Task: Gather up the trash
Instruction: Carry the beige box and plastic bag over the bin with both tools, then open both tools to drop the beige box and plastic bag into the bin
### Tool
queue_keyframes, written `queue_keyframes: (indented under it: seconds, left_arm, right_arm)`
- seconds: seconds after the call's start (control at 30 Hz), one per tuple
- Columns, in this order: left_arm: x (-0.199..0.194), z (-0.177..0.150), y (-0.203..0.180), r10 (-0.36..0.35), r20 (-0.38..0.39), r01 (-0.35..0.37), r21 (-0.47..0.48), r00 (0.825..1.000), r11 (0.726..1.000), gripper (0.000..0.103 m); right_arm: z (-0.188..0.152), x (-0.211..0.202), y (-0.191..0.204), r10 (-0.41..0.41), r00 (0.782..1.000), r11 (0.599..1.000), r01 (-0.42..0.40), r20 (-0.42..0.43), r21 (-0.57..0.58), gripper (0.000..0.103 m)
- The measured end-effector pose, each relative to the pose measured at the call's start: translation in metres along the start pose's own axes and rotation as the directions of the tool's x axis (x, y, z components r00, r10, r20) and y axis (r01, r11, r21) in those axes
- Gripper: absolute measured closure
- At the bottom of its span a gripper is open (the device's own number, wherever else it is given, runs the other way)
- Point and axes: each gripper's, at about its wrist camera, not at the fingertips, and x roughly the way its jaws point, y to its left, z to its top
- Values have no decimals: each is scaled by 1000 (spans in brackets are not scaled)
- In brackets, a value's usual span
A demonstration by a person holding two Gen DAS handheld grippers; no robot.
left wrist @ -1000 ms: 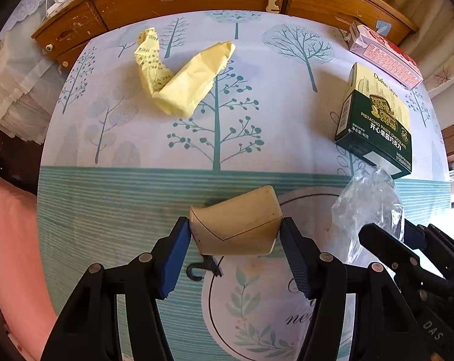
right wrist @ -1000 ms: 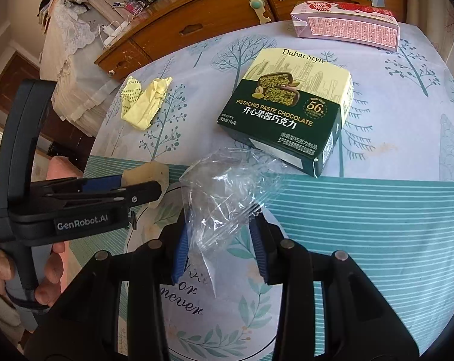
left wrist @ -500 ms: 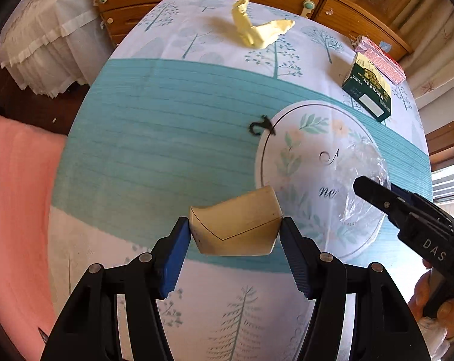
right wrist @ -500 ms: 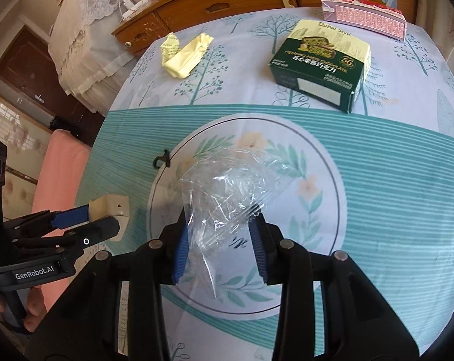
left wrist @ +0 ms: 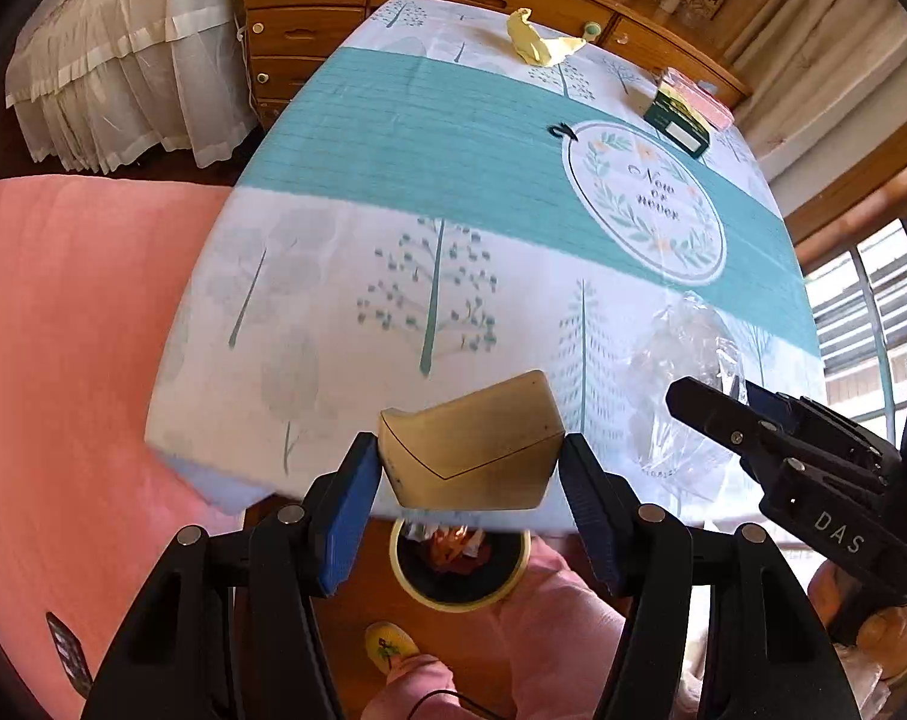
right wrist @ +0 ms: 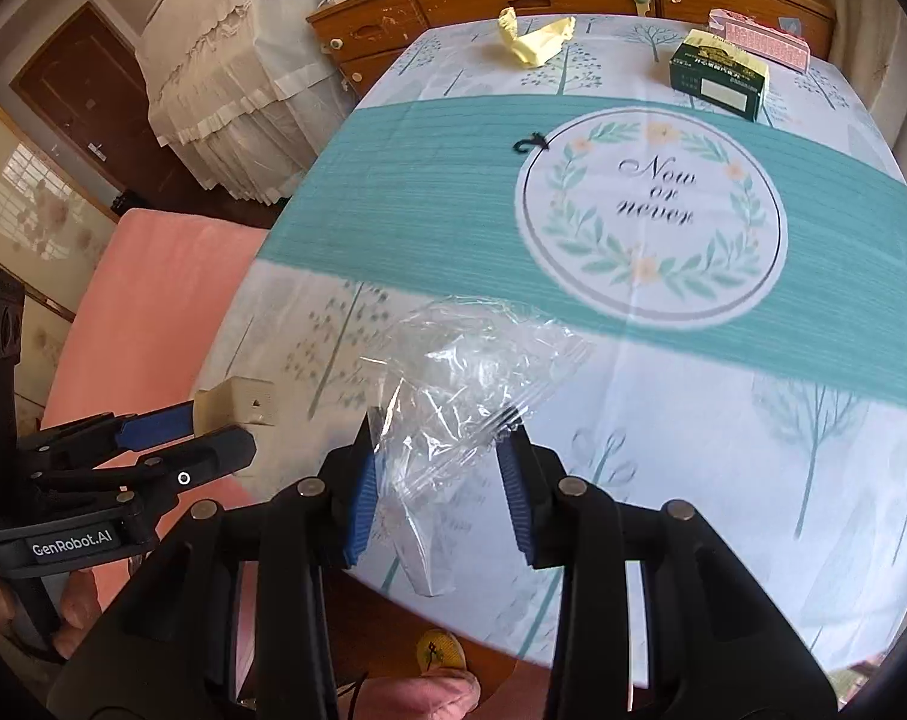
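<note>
Below the table's near edge, a yellow-rimmed trash bin (left wrist: 459, 570) sat on the floor. Just above it, your left gripper (left wrist: 470, 468) pinched a tan cardboard piece (left wrist: 471, 450), and beside it your right gripper (right wrist: 444, 468) pinched a crumpled clear plastic wrapper (right wrist: 471, 372). Farther out on the tree-print tablecloth (right wrist: 723, 420) lay a small black hook (right wrist: 530, 143), then a yellow crumpled wrapper (right wrist: 534, 42) and a green chocolate box (right wrist: 720, 75) touching a pink carton (right wrist: 765, 42).

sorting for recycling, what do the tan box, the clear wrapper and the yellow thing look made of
Tan box: thin cardboard, matte, with crisp fold lines and flat faces.
Clear wrapper: thin plastic film, glossy and see-through, crinkled with bright glints.
Yellow thing: likely paper or soft wrapper, matte, loosely crumpled; too far to be sure.
</note>
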Motion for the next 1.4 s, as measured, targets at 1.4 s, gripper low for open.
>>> queue_keyframes:
  seconds: [1.4]
  left_arm:
    - [314,-233,39,-43,-342,59,35,939,998,24]
  right_arm:
    - [-340,201,-61,-231,911,937,303,-342,173,70]
